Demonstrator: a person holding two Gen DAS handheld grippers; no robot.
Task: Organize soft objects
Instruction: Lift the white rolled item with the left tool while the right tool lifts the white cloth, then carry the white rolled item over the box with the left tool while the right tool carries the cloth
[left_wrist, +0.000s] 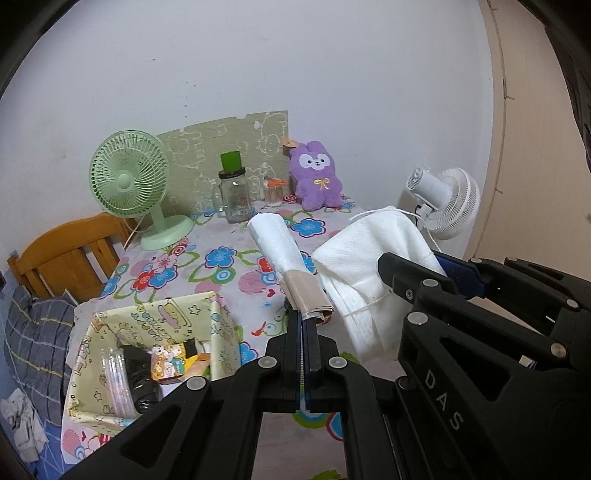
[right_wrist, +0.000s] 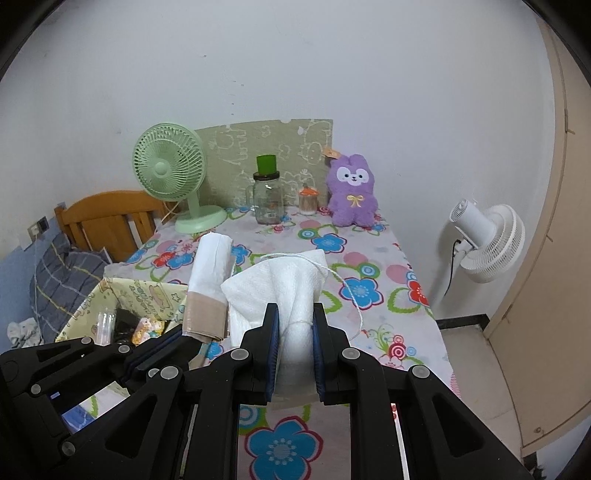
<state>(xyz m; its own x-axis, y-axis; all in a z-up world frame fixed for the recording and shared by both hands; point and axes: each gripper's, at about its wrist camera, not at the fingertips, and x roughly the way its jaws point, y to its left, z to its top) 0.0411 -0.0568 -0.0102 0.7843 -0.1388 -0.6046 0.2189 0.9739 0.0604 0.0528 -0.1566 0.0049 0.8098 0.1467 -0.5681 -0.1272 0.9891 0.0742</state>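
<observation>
My left gripper (left_wrist: 303, 317) is shut on a rolled white plastic bag roll with a tan paper band (left_wrist: 284, 254), held above the table; it also shows in the right wrist view (right_wrist: 208, 280). My right gripper (right_wrist: 295, 332) is shut on a folded white cloth bundle tied with string (right_wrist: 280, 288), seen in the left wrist view (left_wrist: 369, 266) to the right of the roll. Both are held side by side over the floral tablecloth (right_wrist: 362, 291). A purple plush toy (left_wrist: 316, 177) sits upright at the table's back by the wall.
A yellow patterned box (left_wrist: 147, 350) with several small items stands at the table's left front. A green fan (left_wrist: 129, 181), a glass jar with green cup (left_wrist: 232, 192) and a cotton swab jar (left_wrist: 275, 192) line the back. A white fan (right_wrist: 487, 240) stands right; a wooden bed lies left.
</observation>
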